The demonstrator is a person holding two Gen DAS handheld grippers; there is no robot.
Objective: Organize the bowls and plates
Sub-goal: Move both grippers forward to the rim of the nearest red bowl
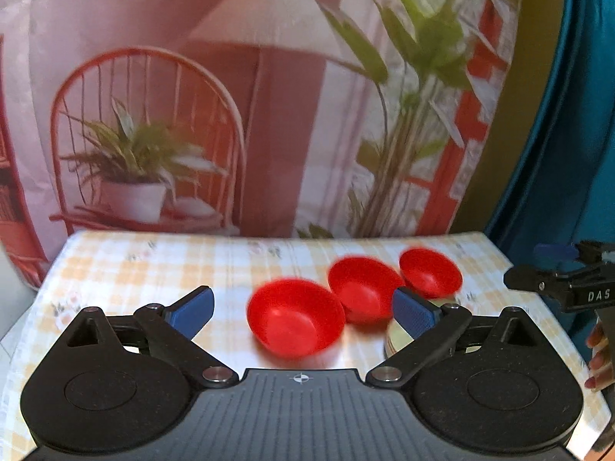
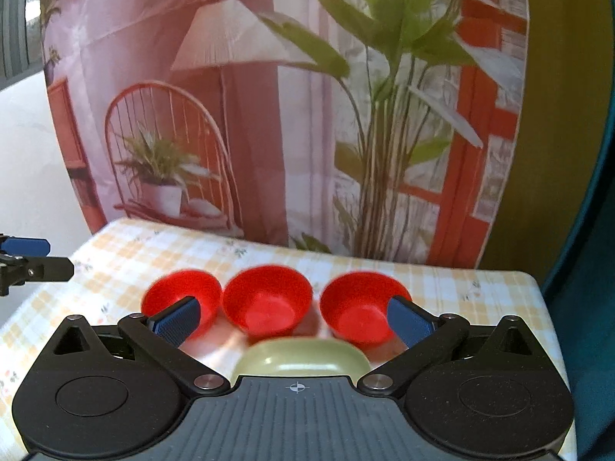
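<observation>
Backdrop (image 2: pixel 269 115) printed with a lamp, chair and plants hangs behind the far edge of the table (image 2: pixel 480 288), which wears a yellow checked cloth. Three red bowls sit in a row across the middle: left bowl (image 2: pixel 180 299), middle bowl (image 2: pixel 267 299), right bowl (image 2: pixel 361 307), all upright; left and middle are just beside each other, the right one a little apart. Pale green plate stack (image 2: pixel 303 359) lies near, in front of the middle and right bowls; only its far rim shows. Left gripper (image 1: pixel 303 307) has its jaws spread wide, nothing between the pads. Right gripper (image 2: pixel 292 320) is likewise wide and empty, raised above the plate stack.

Judgement: bowls not yet nested, both claws free; step in hand looks like choosing the next bowl. Next move calls for lowering one claw over a single rim and pinching the wall without nudging the neighbour.
</observation>
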